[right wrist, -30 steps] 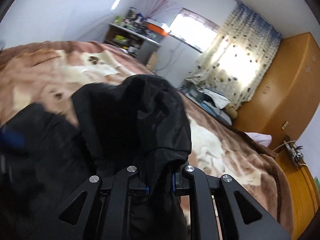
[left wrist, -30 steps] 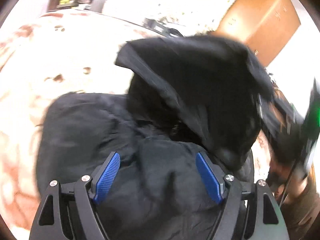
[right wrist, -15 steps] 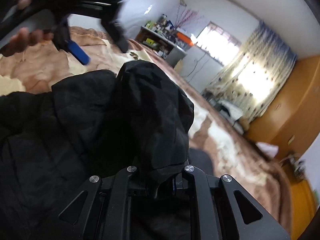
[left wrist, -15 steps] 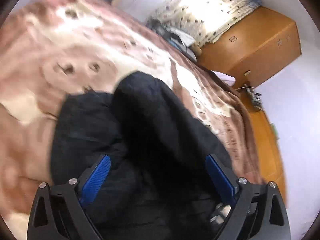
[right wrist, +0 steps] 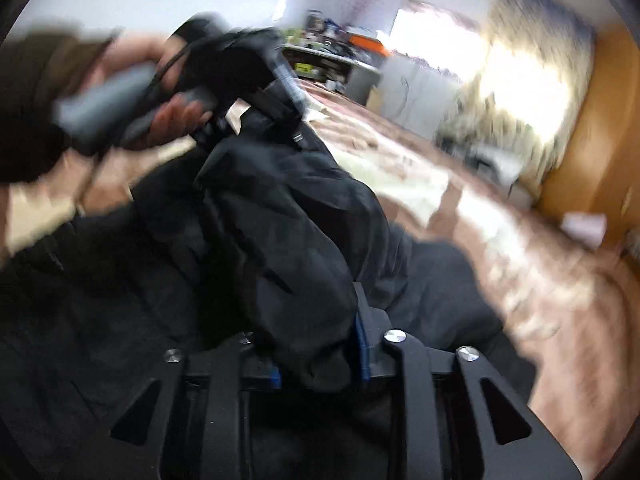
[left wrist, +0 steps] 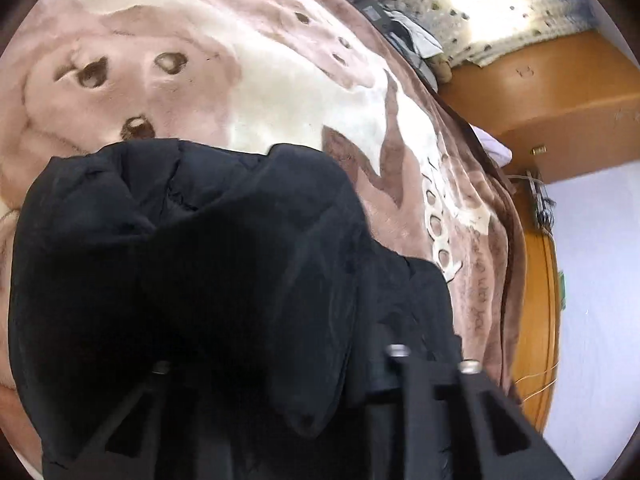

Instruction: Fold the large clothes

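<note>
A large black padded jacket (left wrist: 224, 264) lies bunched on the bed. In the left wrist view its folds cover my left gripper (left wrist: 276, 384), so the fingers are hidden. In the right wrist view my right gripper (right wrist: 318, 360) is shut on a thick fold of the jacket (right wrist: 288, 240), blue pads (right wrist: 362, 344) pressing its sides. The left gripper (right wrist: 256, 92) shows blurred at upper left, at the jacket's upper edge, held by a hand.
The bed carries a pink-brown blanket (left wrist: 248, 64) with a dog print. A wooden wardrobe (left wrist: 560, 92) stands at the right, curtains (left wrist: 492, 4) behind it. A cluttered shelf (right wrist: 336, 52) is at the far wall. The orange floor (left wrist: 536, 320) runs along the bed's right edge.
My left gripper moved down into the jacket and its blue pads are now covered by cloth. My right gripper keeps its hold while the view swings and blurs.
</note>
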`<action>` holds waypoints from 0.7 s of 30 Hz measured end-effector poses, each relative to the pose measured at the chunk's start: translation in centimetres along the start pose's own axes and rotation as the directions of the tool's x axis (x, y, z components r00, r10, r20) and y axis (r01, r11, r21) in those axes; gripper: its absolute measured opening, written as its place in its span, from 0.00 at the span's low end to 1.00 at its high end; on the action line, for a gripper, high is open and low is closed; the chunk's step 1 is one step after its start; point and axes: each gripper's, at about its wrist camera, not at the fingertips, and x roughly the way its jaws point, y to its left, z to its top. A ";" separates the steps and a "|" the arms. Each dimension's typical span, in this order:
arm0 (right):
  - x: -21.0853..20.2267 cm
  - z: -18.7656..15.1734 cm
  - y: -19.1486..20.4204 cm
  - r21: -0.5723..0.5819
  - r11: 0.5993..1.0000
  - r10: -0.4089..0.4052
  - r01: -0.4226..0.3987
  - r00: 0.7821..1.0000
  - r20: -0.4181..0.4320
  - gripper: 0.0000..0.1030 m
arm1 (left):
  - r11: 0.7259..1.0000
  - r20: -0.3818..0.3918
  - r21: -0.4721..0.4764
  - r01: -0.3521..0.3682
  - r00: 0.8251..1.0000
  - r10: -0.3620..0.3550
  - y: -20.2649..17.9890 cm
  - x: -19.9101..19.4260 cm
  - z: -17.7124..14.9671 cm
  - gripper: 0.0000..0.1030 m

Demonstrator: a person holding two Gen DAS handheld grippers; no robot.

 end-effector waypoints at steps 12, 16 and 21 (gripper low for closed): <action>-0.1 -5.7 -14.2 0.845 0.380 0.451 -0.377 0.873 0.186 0.74 | 0.999 0.024 0.004 0.052 0.998 -0.052 0.2 -2.4 0.9 0.15; 4.3 -6.1 -16.2 0.924 0.186 0.427 -0.334 0.875 0.230 0.76 | 0.999 0.022 0.007 0.053 0.998 -0.053 0.0 -2.5 0.8 0.15; 8.6 -2.8 -17.8 0.953 0.239 0.406 -0.185 0.911 0.075 0.76 | 0.998 0.021 0.055 0.022 1.000 -0.023 -0.6 -2.6 0.9 0.15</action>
